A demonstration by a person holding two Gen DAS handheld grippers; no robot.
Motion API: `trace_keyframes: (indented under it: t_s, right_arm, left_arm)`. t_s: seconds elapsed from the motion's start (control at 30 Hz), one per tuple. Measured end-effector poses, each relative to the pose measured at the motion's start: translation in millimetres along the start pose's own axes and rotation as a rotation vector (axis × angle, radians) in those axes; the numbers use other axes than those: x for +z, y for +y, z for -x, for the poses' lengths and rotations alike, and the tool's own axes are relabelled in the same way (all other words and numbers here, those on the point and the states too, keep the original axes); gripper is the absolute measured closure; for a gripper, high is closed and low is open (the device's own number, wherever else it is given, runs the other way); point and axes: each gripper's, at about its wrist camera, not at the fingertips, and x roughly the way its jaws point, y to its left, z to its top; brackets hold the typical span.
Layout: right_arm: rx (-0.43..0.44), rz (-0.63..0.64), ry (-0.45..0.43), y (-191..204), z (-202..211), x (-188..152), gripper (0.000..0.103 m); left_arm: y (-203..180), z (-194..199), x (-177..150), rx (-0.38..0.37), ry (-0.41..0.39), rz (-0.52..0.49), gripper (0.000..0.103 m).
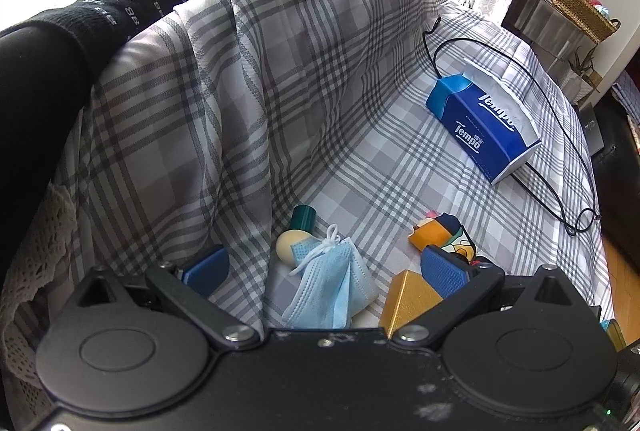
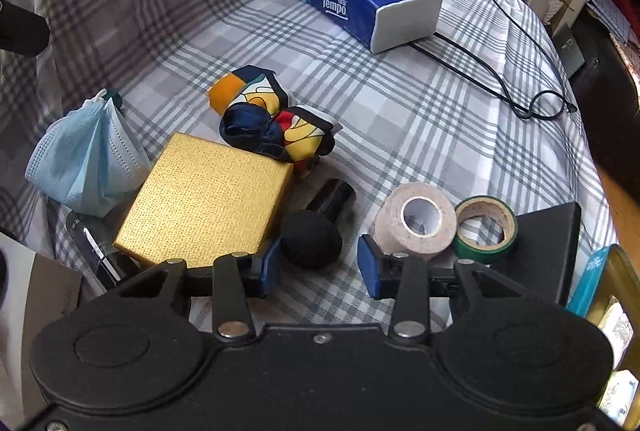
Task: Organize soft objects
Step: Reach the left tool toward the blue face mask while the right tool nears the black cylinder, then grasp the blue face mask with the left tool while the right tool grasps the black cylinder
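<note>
A light blue face mask (image 1: 334, 281) lies bunched on the plaid sheet, between the open fingers of my left gripper (image 1: 326, 269); it also shows in the right wrist view (image 2: 86, 159). A colourful knotted cloth (image 2: 276, 119) lies behind a gold box (image 2: 204, 199); both show in the left wrist view, the cloth (image 1: 444, 235) and the box (image 1: 412, 301). My right gripper (image 2: 318, 267) is open, low over the sheet, with a black foam microphone head (image 2: 310, 239) just ahead of its left finger. A blue Tempo tissue pack (image 2: 360, 3) sits farther back.
A beige tape roll (image 2: 414, 221) and a green tape roll (image 2: 484, 227) lie at the right. A black cable (image 2: 516, 59) loops behind the tissue pack. A small green-capped bottle (image 1: 298, 231) lies behind the mask. The draped sofa back (image 1: 240, 71) rises at the left.
</note>
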Motion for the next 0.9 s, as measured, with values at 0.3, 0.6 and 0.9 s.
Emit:
trace_keyframes:
  t_s: [0.3,0.6,0.9]
  right_arm:
    - [0.069,0.009,-0.026,-2,-9,4,0.070]
    - [0.058,-0.117,-0.109,-21,23,-6,0.071]
    - [0.087,-0.195,-0.188,-29,61,-26,0.071]
  left_arm:
    - [1,-8,0,0.019,0.015,0.007,0.001]
    - [7,-23,1,0.019,0.056,0.034,0.001]
    - [6,-41,1,0.044,0.097,0.018,0.001]
